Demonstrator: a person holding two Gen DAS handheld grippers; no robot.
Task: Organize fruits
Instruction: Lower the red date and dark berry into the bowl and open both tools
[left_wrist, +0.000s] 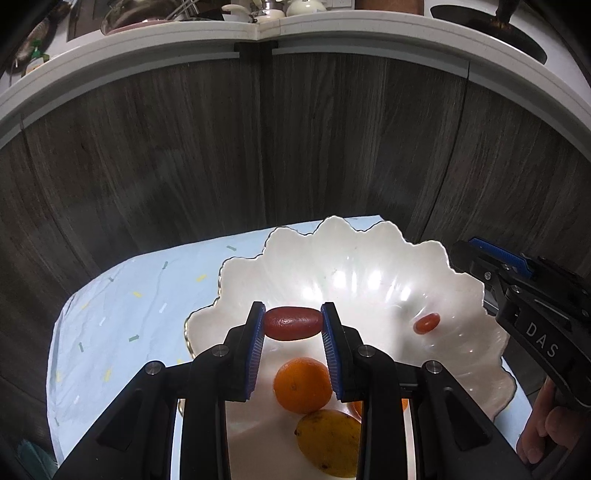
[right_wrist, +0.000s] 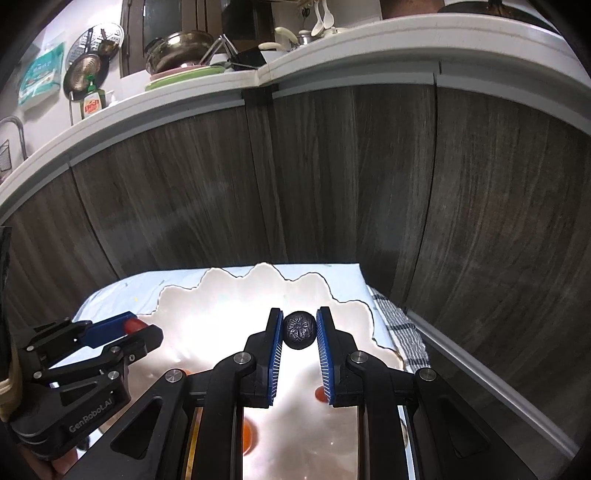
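Your left gripper (left_wrist: 292, 321) is clamped on a long red fruit (left_wrist: 291, 328), held above the white scalloped bowl (left_wrist: 354, 258) that sits on the pale blue cloth (left_wrist: 129, 302). Your right gripper (right_wrist: 299, 326) pinches a dark round fruit (right_wrist: 299, 329) over the same bowl; its type is hard to make out. In the bowl's near part lie an orange (left_wrist: 301, 384) and a yellow mango (left_wrist: 330, 443), both partly hidden by your fingers, with a small red fruit (left_wrist: 426, 323) to the right; a second orange is mostly covered
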